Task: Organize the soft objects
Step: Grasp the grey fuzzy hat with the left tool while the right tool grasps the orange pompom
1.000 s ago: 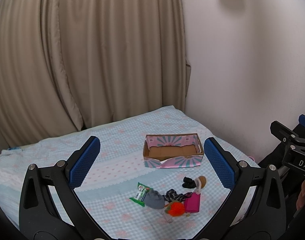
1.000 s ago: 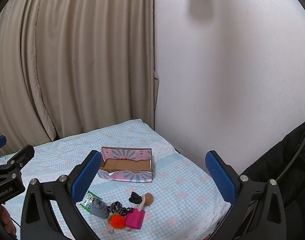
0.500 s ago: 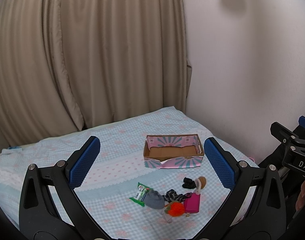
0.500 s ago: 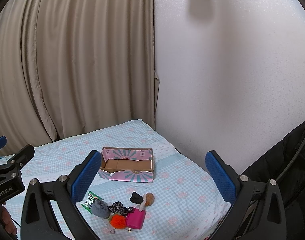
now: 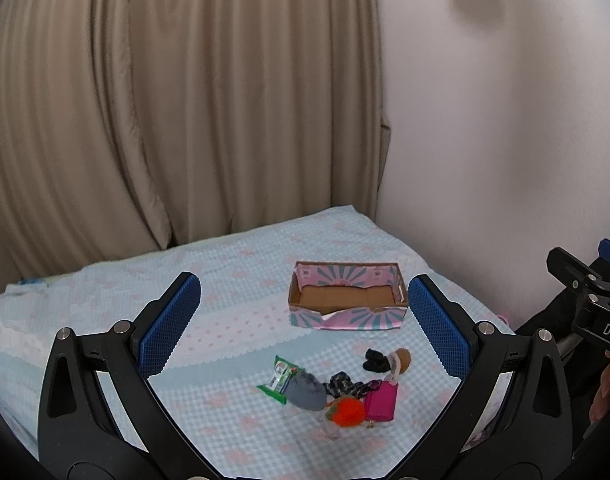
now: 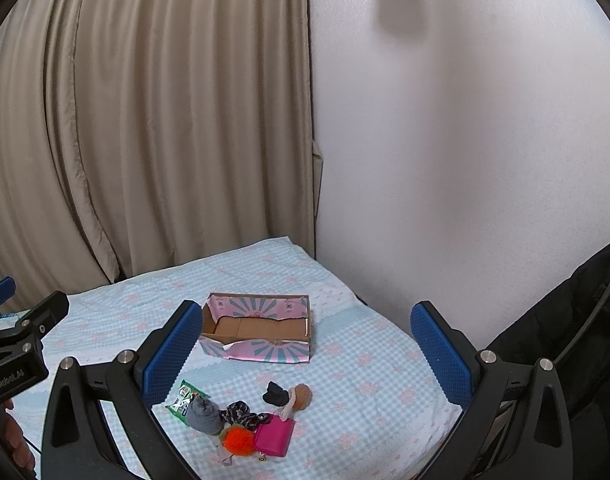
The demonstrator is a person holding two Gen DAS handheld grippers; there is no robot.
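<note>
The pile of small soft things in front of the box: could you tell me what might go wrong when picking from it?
1. The grey pouch, orange pompom and pink purse touch, so a wide-open tool may drag a neighbour along.
2. The box has a torn, sagging front wall and could slide on the bedspread when nudged.

Both wrist cameras look forward and slightly down from above the near edge of the bed (image 5: 233,280), well back from it, facing the curtain (image 5: 165,100) and wall (image 6: 465,140). The left view sits left of the right one, each catching the other's gripper at its edge. Both share the box (image 5: 347,300) (image 6: 261,328) and, nearer, the pile of small things (image 5: 337,388) (image 6: 245,420), perhaps at like height.
</note>
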